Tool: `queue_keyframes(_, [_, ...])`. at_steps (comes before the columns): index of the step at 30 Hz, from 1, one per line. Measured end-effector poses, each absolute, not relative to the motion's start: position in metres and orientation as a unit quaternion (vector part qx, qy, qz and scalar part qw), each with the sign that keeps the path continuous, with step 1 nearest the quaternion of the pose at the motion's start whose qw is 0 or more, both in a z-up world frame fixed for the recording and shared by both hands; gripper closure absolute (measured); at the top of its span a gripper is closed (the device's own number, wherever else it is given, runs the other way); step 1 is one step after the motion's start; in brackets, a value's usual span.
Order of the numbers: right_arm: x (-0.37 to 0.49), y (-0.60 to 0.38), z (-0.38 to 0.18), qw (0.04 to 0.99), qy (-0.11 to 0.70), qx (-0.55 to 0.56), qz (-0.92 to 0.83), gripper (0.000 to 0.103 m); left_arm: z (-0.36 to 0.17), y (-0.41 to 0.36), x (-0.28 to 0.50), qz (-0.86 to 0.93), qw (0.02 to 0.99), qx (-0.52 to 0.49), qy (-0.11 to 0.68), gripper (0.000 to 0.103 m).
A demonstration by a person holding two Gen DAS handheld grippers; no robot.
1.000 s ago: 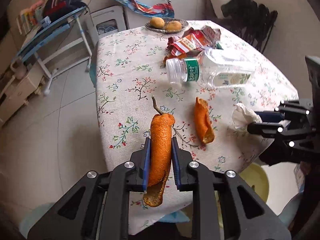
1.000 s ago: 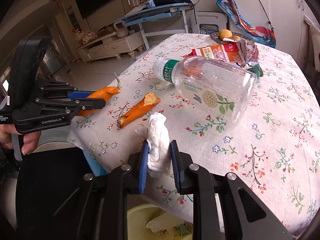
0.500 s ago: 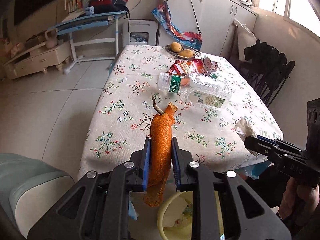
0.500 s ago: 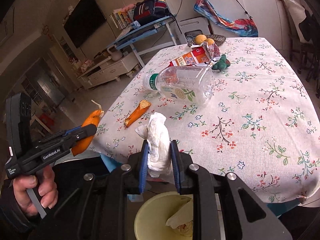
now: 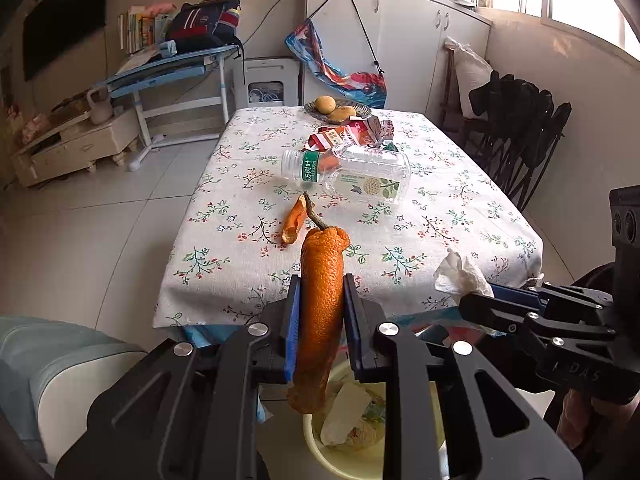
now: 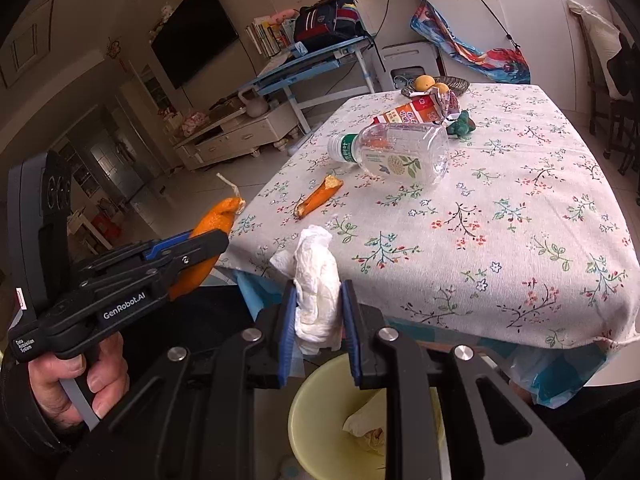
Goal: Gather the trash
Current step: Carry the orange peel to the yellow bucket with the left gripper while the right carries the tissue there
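A long curled orange peel with a dry stem [image 5: 322, 300] stands clamped between the left gripper [image 5: 319, 322] fingers, its lower end over the pale yellow plastic bin [image 5: 320, 446], whose rim the gripper bodies largely hide. At three o'clock, the right gripper [image 6: 318, 322] pinches a crumpled white tissue [image 6: 316, 280]. At twelve o'clock on the floral tablecloth [image 5: 440, 208] lie a second orange peel strip [image 5: 294, 220] and a clear plastic bottle [image 5: 348, 174]; the red wrapper [image 5: 344, 136] behind is partly hidden.
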State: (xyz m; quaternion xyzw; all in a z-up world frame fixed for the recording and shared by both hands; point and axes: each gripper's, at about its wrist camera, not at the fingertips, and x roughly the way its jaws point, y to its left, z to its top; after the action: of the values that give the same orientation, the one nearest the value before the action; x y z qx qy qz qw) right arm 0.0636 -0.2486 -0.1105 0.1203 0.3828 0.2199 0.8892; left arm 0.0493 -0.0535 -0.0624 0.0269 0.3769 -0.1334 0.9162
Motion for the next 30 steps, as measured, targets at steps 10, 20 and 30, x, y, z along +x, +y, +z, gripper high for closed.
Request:
queue_keyframes(10, [0.044, -0.237, -0.138, 0.858, 0.449, 0.11, 0.226, 0.079, -0.066, -0.064, 0.021, -0.14, 0.914, 0.037, 0.378, 0.083])
queue_keyframes(20, [0.035, -0.241, -0.158, 0.847, 0.491, 0.093, 0.184, 0.067, -0.083, -0.08, -0.003, -0.155, 0.903, 0.047, 0.397, 0.083])
queue_keyframes(30, [0.025, -0.276, -0.137, 0.883, 0.419, 0.15, 0.151, 0.051, -0.105, -0.098, -0.012, -0.176, 0.883, 0.06, 0.43, 0.083])
